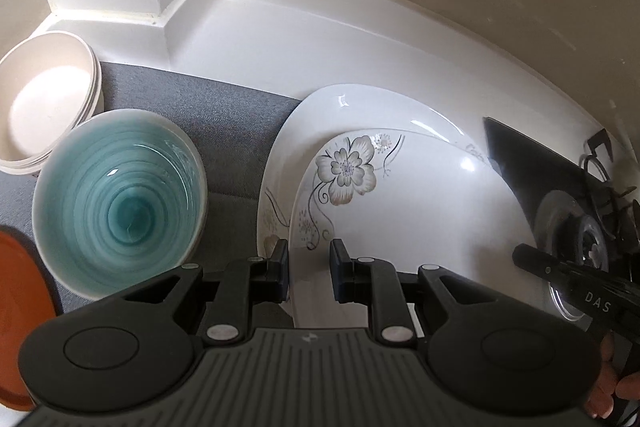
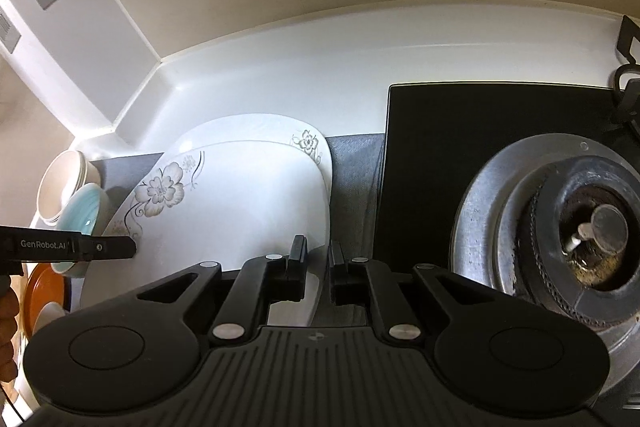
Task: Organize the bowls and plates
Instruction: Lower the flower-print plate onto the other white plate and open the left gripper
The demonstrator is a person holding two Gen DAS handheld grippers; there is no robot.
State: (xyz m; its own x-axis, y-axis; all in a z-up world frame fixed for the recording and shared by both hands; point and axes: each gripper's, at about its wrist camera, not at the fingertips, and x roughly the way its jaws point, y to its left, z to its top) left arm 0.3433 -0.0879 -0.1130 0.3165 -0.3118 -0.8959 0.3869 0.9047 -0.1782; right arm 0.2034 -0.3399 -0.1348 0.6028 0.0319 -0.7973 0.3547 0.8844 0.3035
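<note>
From the left wrist view, the upper floral plate (image 1: 420,211) is a white, rounded-square plate whose long axis runs from about 7 o'clock to 1 o'clock, its grey-beige flower print sitting at the 10 o'clock corner. It lies on top of a larger white plate (image 1: 340,107) of the same shape, whose rim shows around it at 11 and 12 o'clock. The left gripper (image 1: 309,275) has its fingers (image 1: 280,267) clenched on the near left edge of the upper floral plate, one finger on each side of the rim. At 9 o'clock of the plates stands a teal bowl (image 1: 120,203) with a spiral glaze, upright on the grey mat (image 1: 224,115); behind it at 10 o'clock is a stack of cream bowls (image 1: 44,99), and an orange plate (image 1: 16,307) shows at the left border. The black stove top (image 1: 516,163) lies close at 3 o'clock. From the right wrist view, the same plate (image 2: 248,203) stretches from 5 o'clock toward 10 o'clock, the flower at its far left corner. The right gripper (image 2: 318,267) is nearly closed, grasping the plate's near right edge. The gas burner (image 2: 592,227) stands at 3 o'clock on the stove top, apart from the plates, and the white surface (image 2: 280,75) runs behind everything.
</note>
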